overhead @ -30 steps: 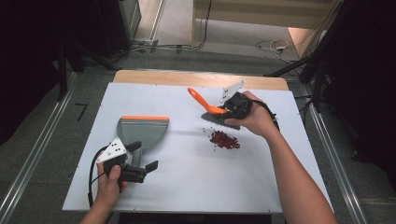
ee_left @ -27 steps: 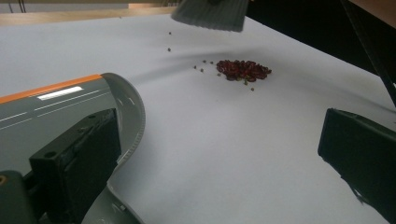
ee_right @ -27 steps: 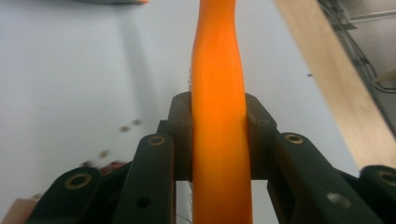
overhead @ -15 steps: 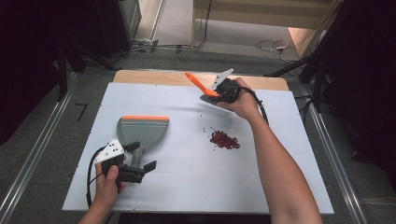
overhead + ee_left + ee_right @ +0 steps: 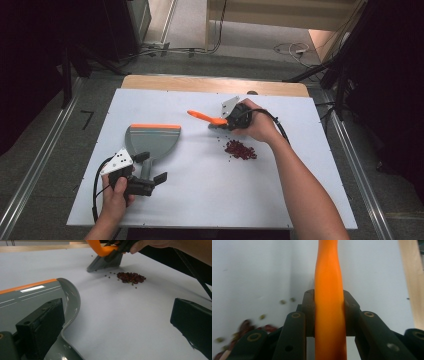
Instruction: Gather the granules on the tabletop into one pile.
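High view: the right gripper (image 5: 227,121) sits at the far centre of the white table (image 5: 300,165), jaws clamped on the orange handle of a small brush (image 5: 205,118). A pile of red beans (image 5: 240,149) lies just near of it. The left gripper (image 5: 152,179) rests at the near left by the handle of the grey dustpan (image 5: 151,141).

Left gripper view: its jaws stand wide apart, one over the dustpan (image 5: 30,300), the other over bare table, gripping nothing. It shows the brush's grey bristle head (image 5: 106,261) down at the table, just beyond the beans (image 5: 131,277), with stray grains between.

Right gripper view: the pads press both sides of the handle (image 5: 329,302); beans (image 5: 244,327) appear blurred at lower left.
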`<action>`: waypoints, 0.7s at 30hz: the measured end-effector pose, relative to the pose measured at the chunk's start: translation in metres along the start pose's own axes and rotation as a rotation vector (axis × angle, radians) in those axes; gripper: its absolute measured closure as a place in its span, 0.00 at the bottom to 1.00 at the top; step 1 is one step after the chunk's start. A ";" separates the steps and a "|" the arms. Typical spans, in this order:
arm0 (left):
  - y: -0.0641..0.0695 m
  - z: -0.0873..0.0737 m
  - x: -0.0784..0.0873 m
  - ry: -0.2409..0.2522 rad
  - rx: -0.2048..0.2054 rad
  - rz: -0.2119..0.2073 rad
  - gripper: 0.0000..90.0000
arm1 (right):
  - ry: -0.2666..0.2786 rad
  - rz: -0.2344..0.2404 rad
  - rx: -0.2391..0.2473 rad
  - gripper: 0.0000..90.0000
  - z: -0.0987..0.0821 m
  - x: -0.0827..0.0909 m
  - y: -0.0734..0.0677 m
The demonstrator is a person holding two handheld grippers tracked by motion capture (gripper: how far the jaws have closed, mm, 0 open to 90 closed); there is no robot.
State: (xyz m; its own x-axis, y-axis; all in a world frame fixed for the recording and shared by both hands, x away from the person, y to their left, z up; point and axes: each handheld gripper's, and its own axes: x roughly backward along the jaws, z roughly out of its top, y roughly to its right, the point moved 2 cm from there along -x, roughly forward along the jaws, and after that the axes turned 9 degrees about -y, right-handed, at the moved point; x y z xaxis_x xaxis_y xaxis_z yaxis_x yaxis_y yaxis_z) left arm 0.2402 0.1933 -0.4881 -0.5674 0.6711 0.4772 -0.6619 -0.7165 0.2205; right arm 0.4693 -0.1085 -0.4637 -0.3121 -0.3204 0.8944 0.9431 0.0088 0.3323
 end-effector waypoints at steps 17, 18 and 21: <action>0.005 0.002 -0.005 -0.012 -0.012 0.003 0.00 | 0.042 0.081 0.037 0.76 -0.034 0.030 -0.038; 0.005 0.002 -0.004 -0.013 -0.014 0.004 0.00 | 0.050 0.075 0.020 0.76 -0.034 0.032 -0.037; 0.004 0.002 -0.002 -0.004 -0.013 0.003 0.00 | 0.082 -0.004 -0.069 0.76 -0.036 0.039 -0.017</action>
State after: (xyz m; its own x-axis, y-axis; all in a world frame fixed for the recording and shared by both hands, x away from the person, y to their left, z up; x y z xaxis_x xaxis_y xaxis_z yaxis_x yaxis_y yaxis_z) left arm 0.2398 0.1891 -0.4863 -0.5678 0.6679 0.4811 -0.6662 -0.7162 0.2080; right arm 0.4448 -0.1553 -0.4449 -0.3078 -0.3966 0.8648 0.9485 -0.0567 0.3116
